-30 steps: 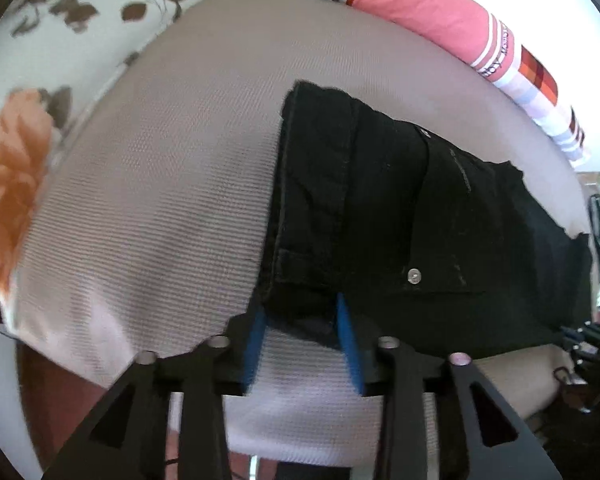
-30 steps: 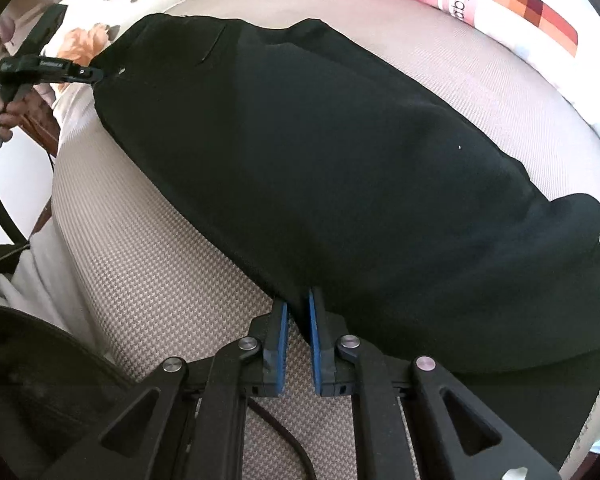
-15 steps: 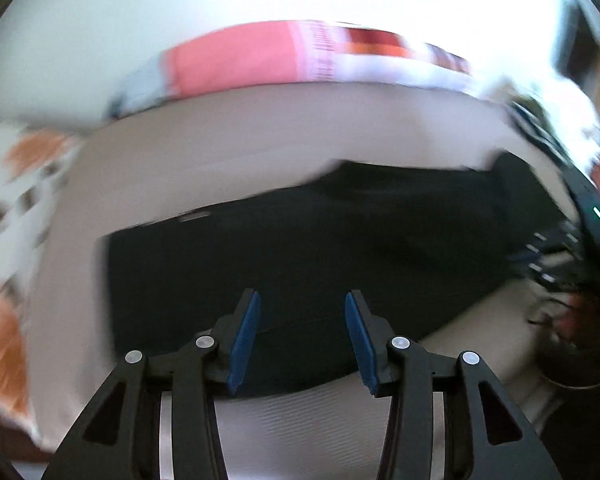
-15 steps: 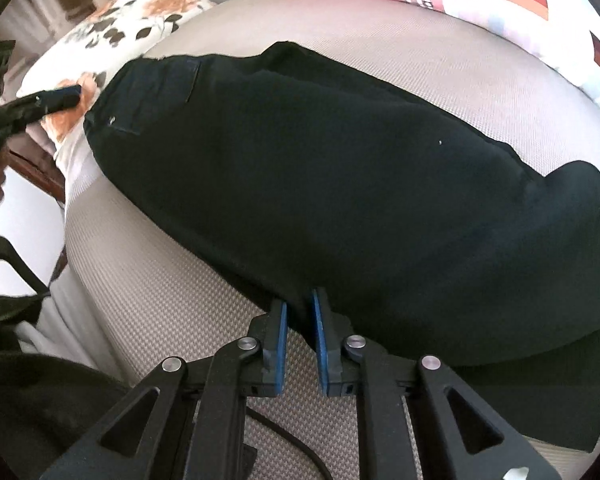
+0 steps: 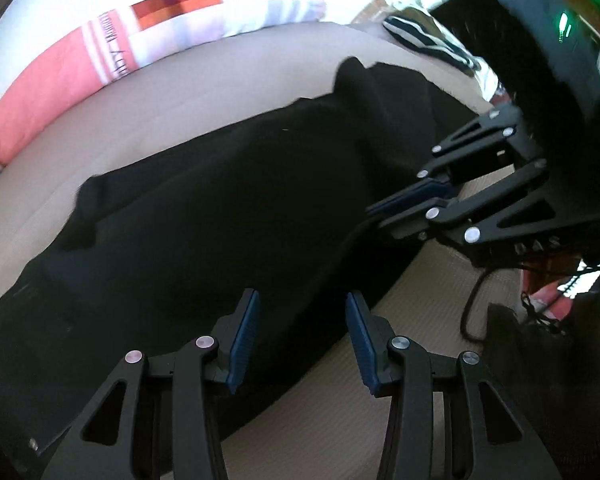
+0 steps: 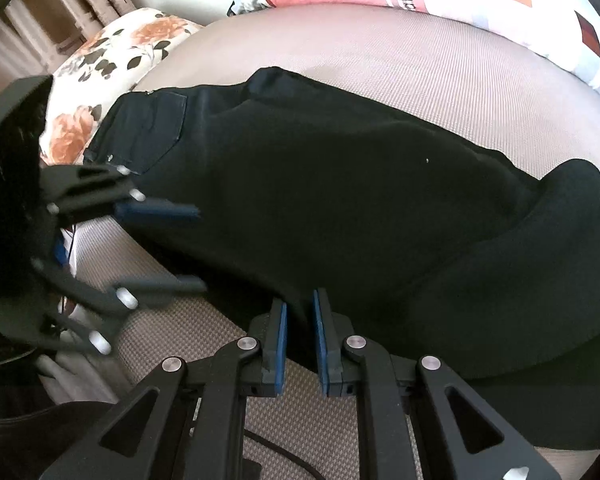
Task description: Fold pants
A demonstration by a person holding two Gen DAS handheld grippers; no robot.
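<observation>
lying lengthwise across the beige woven cushion [image 6: 380, 52], the black pants [image 6: 340, 200] took up most of both views, with the waistband and back pocket [image 6: 148, 128] toward the floral pillow [image 6: 112, 52] and the leg end bunched into a raised hump at the far side. a pink patterned pillow [image 5: 60, 76] sat behind the cushion.

the cloth looked like soft, fairly thick denim: limp enough to sag and crease wherever it was lifted, heavy enough to drape and stay put on the textured cushion rather than slide. it would probably not keep a straight edge unless held at two well-separated points, so the near long edge and the doubled seams or waistband seemed the firmest places to grasp, since a pinch in the middle of a panel would likely just pull up a peak.

the left gripper [image 5: 300, 340] hovered over the near edge with its blue pads well apart and nothing clamped between them.

the right gripper [image 6: 300, 340] stood at the same near edge further along, its pads drawn close together with a thin fold of the black fabric caught between them.
</observation>
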